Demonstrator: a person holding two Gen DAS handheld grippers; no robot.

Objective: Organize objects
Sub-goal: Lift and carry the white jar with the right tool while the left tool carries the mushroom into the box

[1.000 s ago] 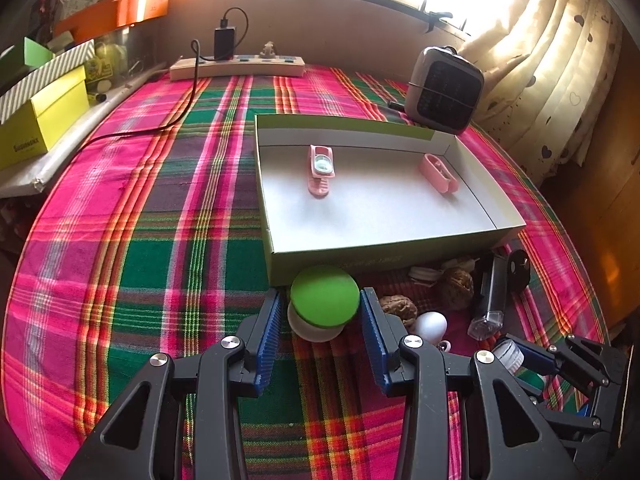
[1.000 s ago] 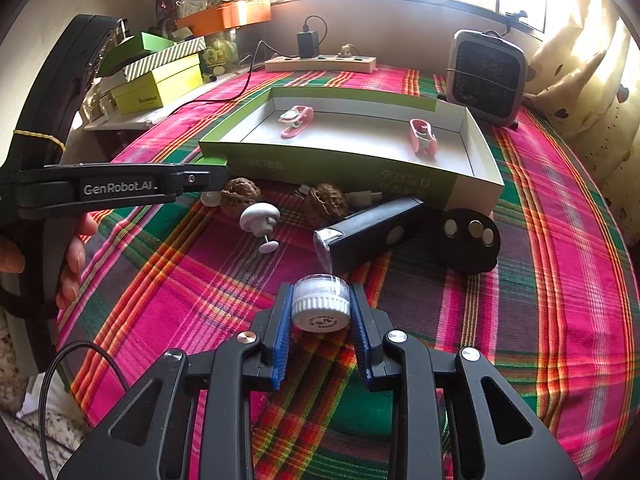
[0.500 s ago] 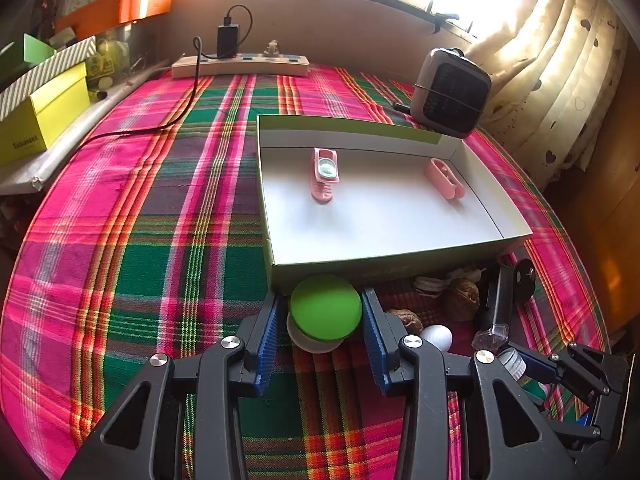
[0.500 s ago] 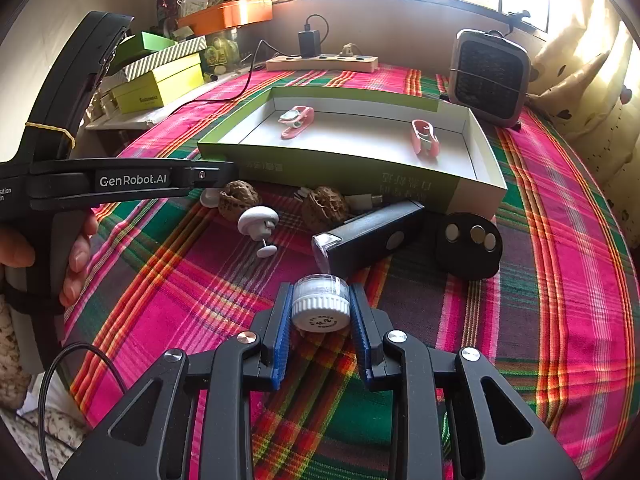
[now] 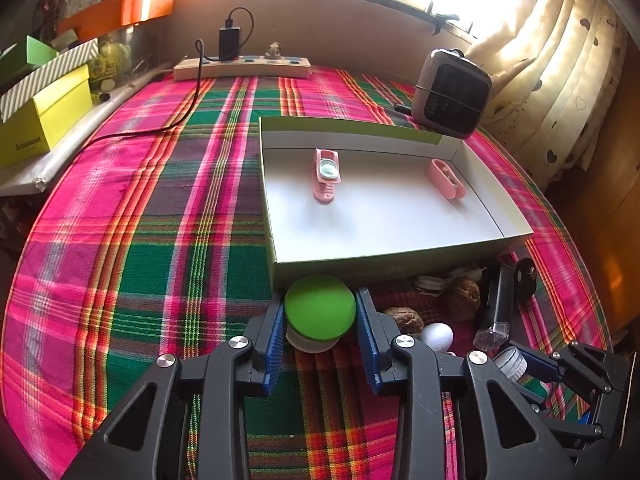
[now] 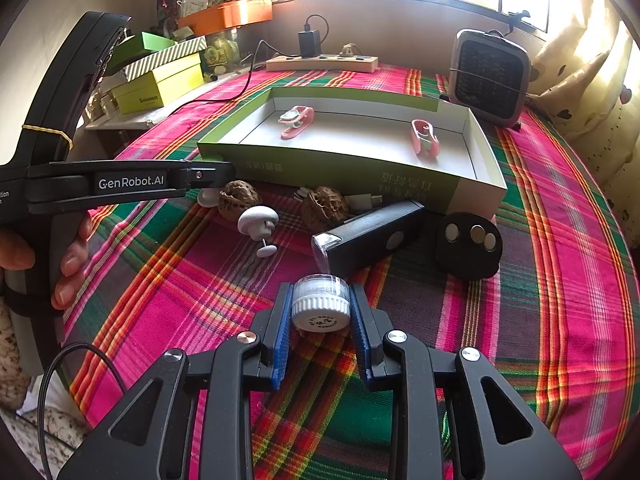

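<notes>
My left gripper (image 5: 320, 320) is shut on a round green-lidded white jar (image 5: 320, 311), held just in front of the near wall of the open green-and-white box (image 5: 384, 264). The box holds two pink clips (image 5: 326, 174) (image 5: 446, 179). My right gripper (image 6: 320, 312) is shut on a small clear bottle with a white ribbed cap (image 6: 320, 307), above the cloth near the table's front. On the cloth before the box lie two walnuts (image 6: 239, 197) (image 6: 324, 206), a white mushroom-shaped piece (image 6: 258, 222), a black rectangular device (image 6: 372, 236) and a black disc (image 6: 469, 246).
A plaid cloth (image 5: 140, 240) covers the round table. A small heater (image 5: 450, 94) stands behind the box at right, a power strip (image 5: 242, 68) with a cable at the back. Yellow and striped boxes (image 5: 44, 116) sit on a side shelf at left. Curtains hang at right.
My left gripper with the green-lidded jar has moved forward to the box's near wall. My right gripper holds the bottle nearly still.
</notes>
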